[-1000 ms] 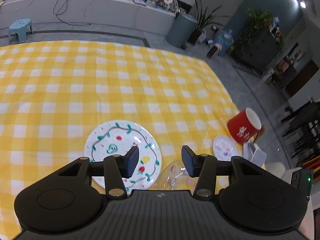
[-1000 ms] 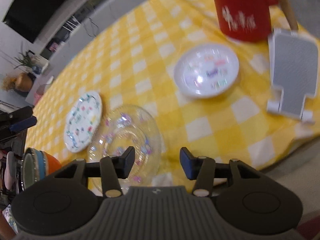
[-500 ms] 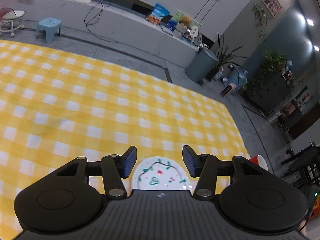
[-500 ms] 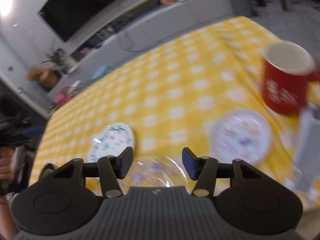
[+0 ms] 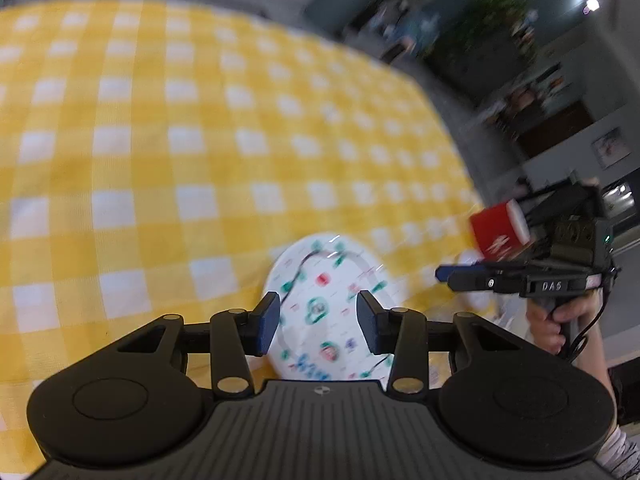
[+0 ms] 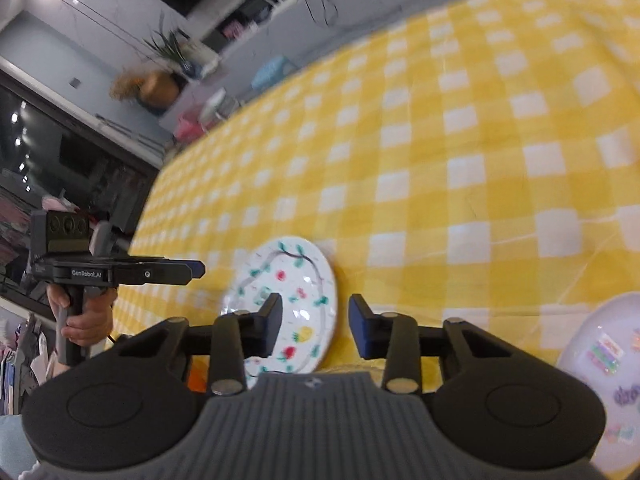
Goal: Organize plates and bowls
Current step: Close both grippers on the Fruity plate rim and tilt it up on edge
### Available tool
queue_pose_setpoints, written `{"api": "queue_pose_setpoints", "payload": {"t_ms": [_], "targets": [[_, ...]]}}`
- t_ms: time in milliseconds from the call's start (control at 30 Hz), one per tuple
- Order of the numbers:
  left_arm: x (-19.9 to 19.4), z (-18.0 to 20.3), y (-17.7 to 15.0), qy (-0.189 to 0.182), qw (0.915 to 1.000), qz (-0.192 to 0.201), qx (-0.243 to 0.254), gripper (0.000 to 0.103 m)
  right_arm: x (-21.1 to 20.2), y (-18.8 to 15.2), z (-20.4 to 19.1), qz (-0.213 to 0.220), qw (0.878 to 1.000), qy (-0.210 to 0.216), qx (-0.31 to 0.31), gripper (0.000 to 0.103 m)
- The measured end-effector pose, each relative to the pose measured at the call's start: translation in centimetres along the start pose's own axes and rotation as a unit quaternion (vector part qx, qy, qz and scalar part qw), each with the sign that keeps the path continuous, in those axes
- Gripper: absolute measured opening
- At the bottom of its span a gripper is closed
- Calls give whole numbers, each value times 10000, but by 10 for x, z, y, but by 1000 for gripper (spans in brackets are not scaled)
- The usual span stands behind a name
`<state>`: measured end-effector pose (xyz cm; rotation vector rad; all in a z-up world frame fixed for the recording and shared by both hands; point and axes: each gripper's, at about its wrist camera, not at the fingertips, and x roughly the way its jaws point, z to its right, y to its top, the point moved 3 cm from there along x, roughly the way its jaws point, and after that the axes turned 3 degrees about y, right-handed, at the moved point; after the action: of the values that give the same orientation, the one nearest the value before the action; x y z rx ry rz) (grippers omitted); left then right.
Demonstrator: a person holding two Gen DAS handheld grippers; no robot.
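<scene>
Both views have swung down onto the same painted plate [image 5: 332,304], the white one with the green vine ring and small fruit motifs; half a second ago the left camera looked far across the cloth and showed only its top edge, and the right camera took in the red mug and the small plate as well. In that same half second both sets of jaws have been closing, with nothing caught between them. My reading is that the painted plate has been chosen as the next piece to sort, though which hand will take it I cannot tell.

The left gripper [image 5: 317,322] hovers over the near part of the plate, its jaws partly open, the blue pads clear of the rim and holding nothing. The right gripper [image 6: 313,326] is also partly open and empty, with the plate's right edge showing in the gap between its pads; whether it touches is too blurred to say.

The plate lies flat on the yellow checked tablecloth [image 5: 160,140], near the front edge. A red mug [image 5: 500,230] stands to its right at the cloth's edge. A small pale plate with pastel stickers [image 6: 608,356] sits at the near right in the right camera, well apart from the painted one
</scene>
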<state>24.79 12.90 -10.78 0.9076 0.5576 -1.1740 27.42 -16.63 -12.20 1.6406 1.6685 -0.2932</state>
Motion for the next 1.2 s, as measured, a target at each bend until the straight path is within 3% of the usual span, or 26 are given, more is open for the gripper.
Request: {"api": "queue_pose_setpoints", "payload": {"t_ms": [133,200,267,333,567,933,1133,1200], "targets": [[19,-13,-2,16,9991,-396,-131,42,23,1,9,-343,9993,154,14,34],[23,-19,-4,-65,9989,-431,-182,40,32,-1,12,-483,9982,368,10,33],[27,-27,-4,-179,9981,-504,-320,39,42,-1,15,-646,9973,353,-29,26],[28,-34,-4,-290,9974,-488,-443,37,47,-2,18,-691,9971,324,-42,25],[32,-49,0,-840,9924,-450,-784,33,50,-6,27,-656,9950,708,271,23],[38,-73,-4,-1308,9801,-378,-1443,29,52,-7,31,-588,9919,971,567,19],[39,-77,-5,-1328,9784,-363,-1539,23,47,-8,38,-560,9925,841,683,3],[40,-80,-6,-1345,9750,-404,-1721,19,46,-8,37,-550,9929,791,702,3]]}}
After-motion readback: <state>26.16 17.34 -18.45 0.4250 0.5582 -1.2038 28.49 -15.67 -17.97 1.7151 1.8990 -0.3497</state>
